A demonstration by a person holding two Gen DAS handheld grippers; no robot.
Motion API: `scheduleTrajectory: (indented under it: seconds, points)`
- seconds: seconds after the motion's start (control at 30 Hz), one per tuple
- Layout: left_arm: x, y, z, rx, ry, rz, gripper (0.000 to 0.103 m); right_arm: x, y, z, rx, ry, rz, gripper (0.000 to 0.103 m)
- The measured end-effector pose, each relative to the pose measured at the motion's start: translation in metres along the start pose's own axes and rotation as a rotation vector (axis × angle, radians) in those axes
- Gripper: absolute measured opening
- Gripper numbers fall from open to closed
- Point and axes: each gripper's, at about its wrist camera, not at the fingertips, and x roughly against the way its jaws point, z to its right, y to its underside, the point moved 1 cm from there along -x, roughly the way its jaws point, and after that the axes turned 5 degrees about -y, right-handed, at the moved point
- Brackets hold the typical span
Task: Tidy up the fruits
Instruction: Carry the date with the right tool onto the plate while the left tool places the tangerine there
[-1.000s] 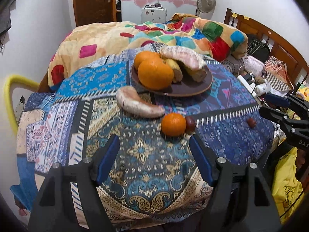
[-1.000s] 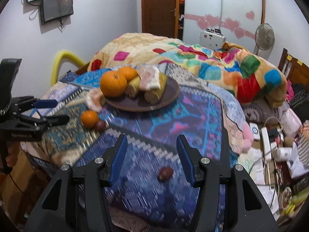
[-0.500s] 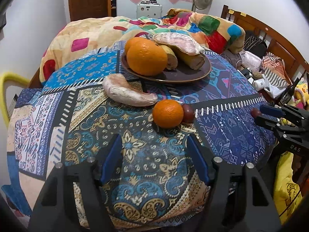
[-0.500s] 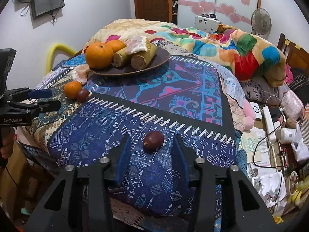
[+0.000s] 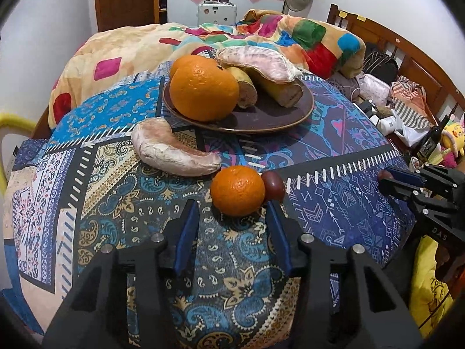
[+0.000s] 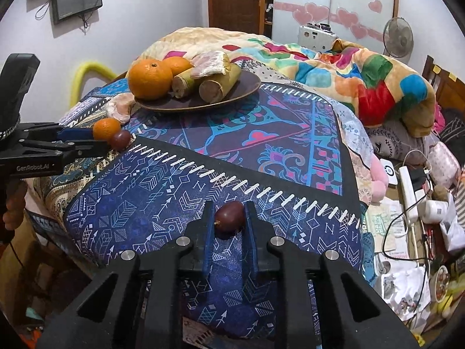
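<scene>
Right wrist view showed the right gripper clamped on a dark fruit; the left gripper stood apart near an orange.

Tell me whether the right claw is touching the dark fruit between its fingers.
Touching. The right wrist view shows the right claw closed on the dark fruit, both fingers pressed against its sides with no gap.

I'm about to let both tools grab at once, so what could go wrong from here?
The right tool grips only the round dark fruit near its fingertips; it might squirt out. The left tool is open before the small orange, which touches a second dark fruit; closing could knock that one rolling.
</scene>
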Motion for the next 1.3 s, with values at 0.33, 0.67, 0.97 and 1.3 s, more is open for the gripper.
scheduleTrajectory:
  seconds: [0.33, 0.67, 0.97, 1.3]
  points:
    - [0.000, -0.012, 0.002, -0.007, 0.029, 0.026, 0.038, -0.002, -0.007, 0.004, -0.012, -0.023, 0.011, 0.015]
    - [0.006, -0.015, 0.001, -0.020, 0.023, 0.048, 0.037, -0.002, -0.019, 0.005, -0.013, -0.032, 0.044, 0.015]
    - [0.015, -0.042, -0.003, 0.012, 0.054, 0.092, 0.037, -0.002, -0.044, 0.003, 0.003, -0.043, 0.100, 0.015]
    - [-0.001, -0.066, 0.009, -0.011, 0.071, 0.095, 0.037, -0.024, -0.077, -0.005, 0.036, -0.071, 0.119, 0.015]
